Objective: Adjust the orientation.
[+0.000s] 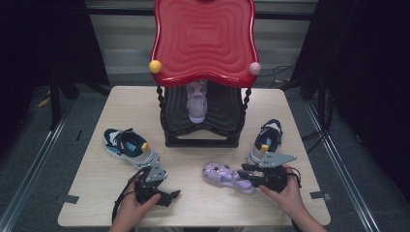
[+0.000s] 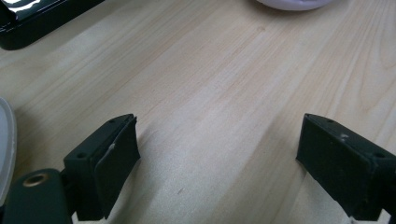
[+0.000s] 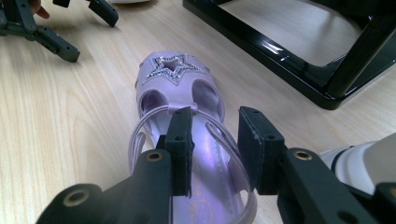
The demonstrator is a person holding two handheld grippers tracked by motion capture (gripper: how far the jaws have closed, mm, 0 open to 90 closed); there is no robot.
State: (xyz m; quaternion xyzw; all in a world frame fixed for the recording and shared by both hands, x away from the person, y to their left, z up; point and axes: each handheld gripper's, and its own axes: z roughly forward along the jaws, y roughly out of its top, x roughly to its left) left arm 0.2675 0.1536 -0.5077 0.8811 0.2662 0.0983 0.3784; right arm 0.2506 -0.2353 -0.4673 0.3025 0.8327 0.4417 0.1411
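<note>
Currently the right gripper [image 3: 215,154], jaws narrowed, straddles the purple sandal's [image 3: 180,88] heel strap on the table [image 1: 193,203]; grasp step, likely. Next: close firmly. Left gripper [image 2: 219,163] rests wide, empty.

Left gripper [image 2: 218,154]: jaws spread wide over bare wooden table [image 2: 210,84].
Black glossy stand base [image 2: 32,23] lay at upper left; pale lilac shoe edge [image 2: 294,3] showed at top; a white rim [image 2: 5,144] sat at far left.
</note>
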